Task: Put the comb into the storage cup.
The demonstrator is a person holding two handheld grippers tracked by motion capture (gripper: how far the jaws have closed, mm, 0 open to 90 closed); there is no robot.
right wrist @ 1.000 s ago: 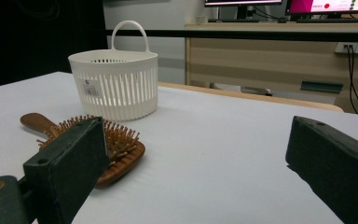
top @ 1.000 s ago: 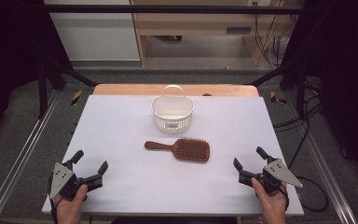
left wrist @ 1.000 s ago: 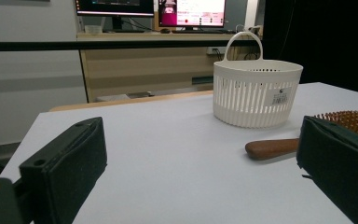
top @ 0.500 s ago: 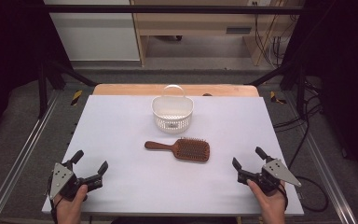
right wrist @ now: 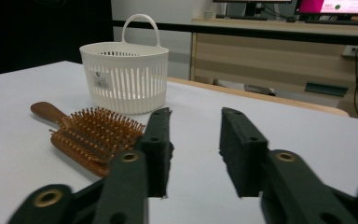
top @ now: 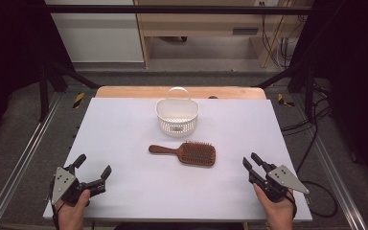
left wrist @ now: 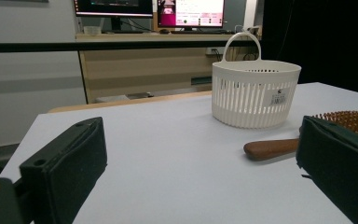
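Since a second ago: right gripper (top: 254, 165) has crept slightly inward from the near right corner of the worktop toward the brush; left gripper (top: 92, 166) hasn't moved, nor has anything on the table.

High view: wooden paddle hairbrush (top: 186, 153) lies flat mid-worktop, bristles up, handle pointing left, head right. White slotted basket (top: 177, 116) stands upright behind it toward the far edge, close to the brush but apart. Left gripper rests at the near left corner, jaws wide apart, empty. Right gripper's jaws stand a little apart, empty.

Left gripper view: handle end (left wrist: 270, 149) shows just past the right-hand pad, basket (left wrist: 255, 93) beyond it, carry loop up. Nothing between the jaws.

Right gripper view: jaws part-open with bare table (right wrist: 307, 140) between them; brush head (right wrist: 95, 137) sits off to the left of the left pad, basket (right wrist: 124, 79) behind.

Judgement: the step is the reach for the brush, likely for the basket. Advice: grab the handle, not the bristled head. Pinch across the narrow handle edges, come in low and level. The left gripper faces the handle end; the right would need to swing left and open wider first.
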